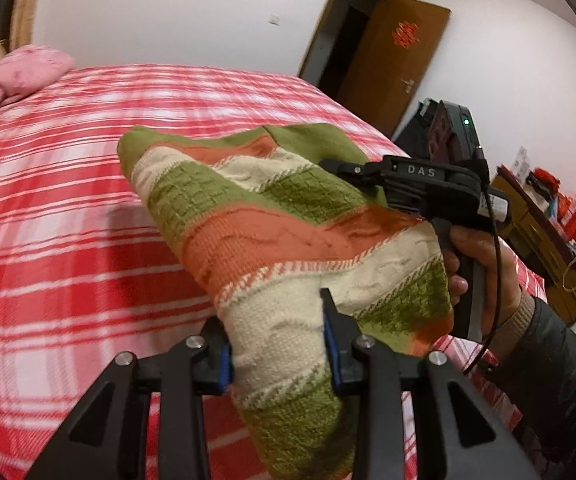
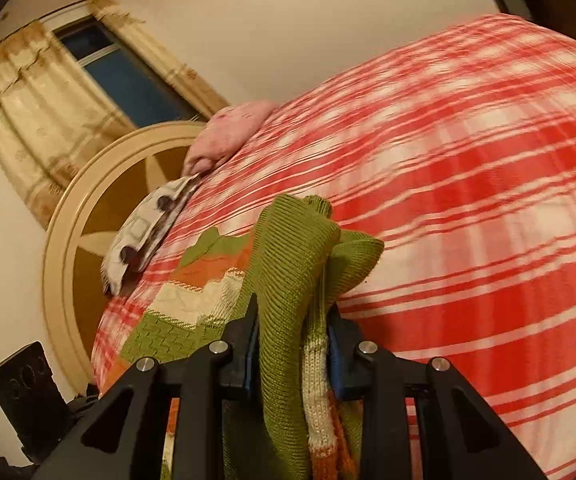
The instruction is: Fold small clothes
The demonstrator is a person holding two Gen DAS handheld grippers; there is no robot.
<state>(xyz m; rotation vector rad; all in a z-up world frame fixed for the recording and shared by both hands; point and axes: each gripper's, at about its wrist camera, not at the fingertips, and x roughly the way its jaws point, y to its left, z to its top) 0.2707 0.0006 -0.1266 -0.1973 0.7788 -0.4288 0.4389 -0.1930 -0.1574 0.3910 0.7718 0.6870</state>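
— What do we have in the left gripper?

— We see it clamped on a cream band of the striped knit garment, which hangs lifted above the red plaid bedspread.

— And the right gripper?

— Its jaws pinch a bunched green edge of the same garment; from the left wrist we see that gripper at the knit's far corner, held by a hand.

— Anything else we can make out?

— A pink pillow at the bed's far end, and a wooden door ajar.
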